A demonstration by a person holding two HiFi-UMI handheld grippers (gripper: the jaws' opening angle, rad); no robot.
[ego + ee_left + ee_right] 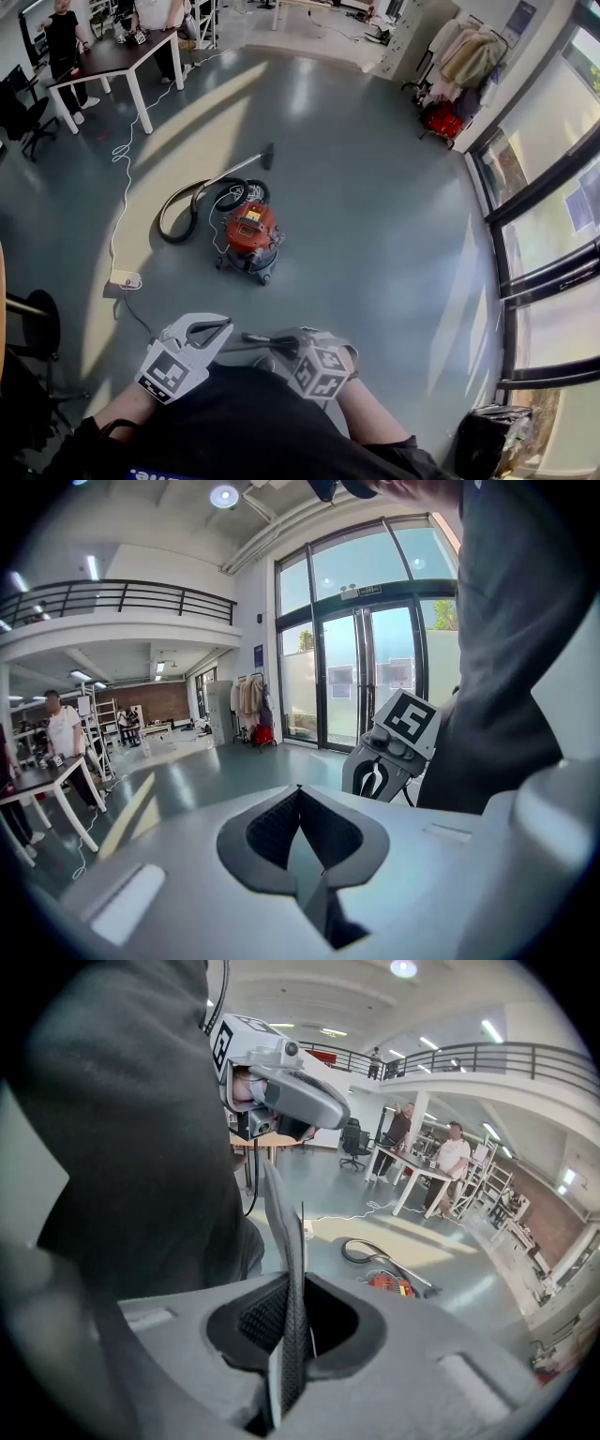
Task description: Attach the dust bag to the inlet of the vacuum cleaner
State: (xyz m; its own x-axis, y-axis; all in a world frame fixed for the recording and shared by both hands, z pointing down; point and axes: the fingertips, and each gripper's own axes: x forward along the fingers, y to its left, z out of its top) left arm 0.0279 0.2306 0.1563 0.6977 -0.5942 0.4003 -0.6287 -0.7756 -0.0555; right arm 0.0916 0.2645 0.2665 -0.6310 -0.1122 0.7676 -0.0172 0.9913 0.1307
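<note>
the right gripper (289, 1279) has its fingers clamped on the dust bag (278, 1213), a thin flat grey piece seen edge-on that stands up out of the jaws, pinched at its lower part, and is held close in front of the person's dark top. the left gripper (299, 791) has its fingers pressed together with nothing between them; it is just beside the right one, the two pointing roughly towards each other in the head view, and it does not touch the bag. the vacuum cleaner (251, 234), a red canister on a dark wheeled base, stands on the grey floor well apart from both grippers, out ahead of the person. its black hose (180, 214) lies in a loop to its left and the wand (246, 165) stretches away behind it. a white power strip (125, 279) lies on the floor to the left, with a white cable (123, 169) running from it up towards a table (112, 58)
</note>
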